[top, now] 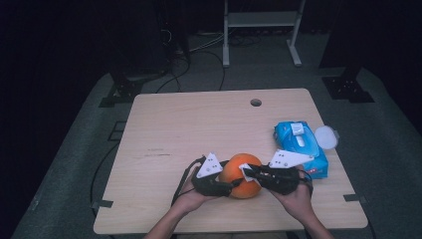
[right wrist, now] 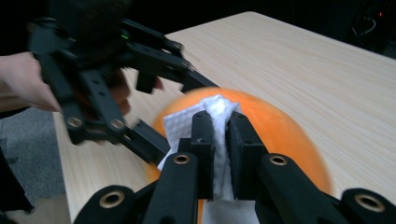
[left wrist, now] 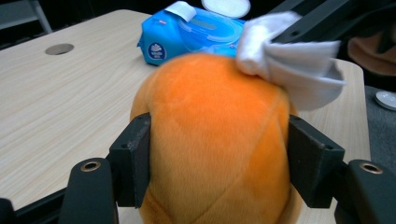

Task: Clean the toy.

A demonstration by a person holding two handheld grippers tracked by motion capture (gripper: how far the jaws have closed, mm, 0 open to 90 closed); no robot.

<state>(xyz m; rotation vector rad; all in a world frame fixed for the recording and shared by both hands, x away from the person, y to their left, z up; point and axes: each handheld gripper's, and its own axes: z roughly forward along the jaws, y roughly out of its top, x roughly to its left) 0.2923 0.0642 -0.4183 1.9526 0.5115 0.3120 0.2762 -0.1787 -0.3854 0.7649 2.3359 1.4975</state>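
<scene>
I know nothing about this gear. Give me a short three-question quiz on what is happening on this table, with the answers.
1. What does the left tool grip?
2. True or false: the right tool pinches a white wipe.
3. The wipes pack lies: A) beside the person's right hand, B) on the floor.

Key:
1. The orange plush ball, pads on both its sides.
2. True; the wipe rests against the ball.
3. A.
</scene>
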